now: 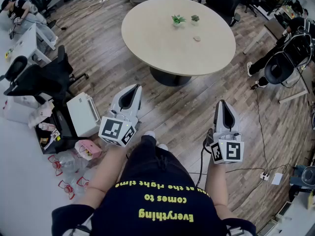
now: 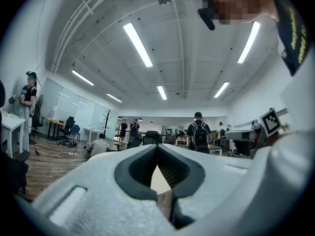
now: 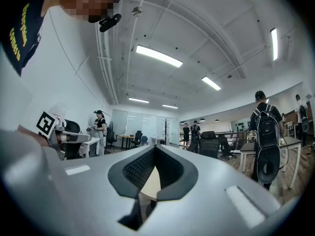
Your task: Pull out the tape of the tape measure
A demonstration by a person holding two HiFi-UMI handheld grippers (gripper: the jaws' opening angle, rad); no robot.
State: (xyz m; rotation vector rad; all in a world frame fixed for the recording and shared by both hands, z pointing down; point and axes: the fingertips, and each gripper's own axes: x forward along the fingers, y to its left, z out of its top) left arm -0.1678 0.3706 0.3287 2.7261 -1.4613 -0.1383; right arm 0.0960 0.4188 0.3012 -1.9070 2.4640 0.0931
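Holding green plants (image 1: 177,18), two pots (image 1: 177,24) sit on round table (image 1: 147,43).

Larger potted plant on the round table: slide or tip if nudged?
Likely light: the potted plant looks tiny on the round table. Leaves spread wider than its pot, so a high nudge may tip it; a low one probably slides it on the smooth top.
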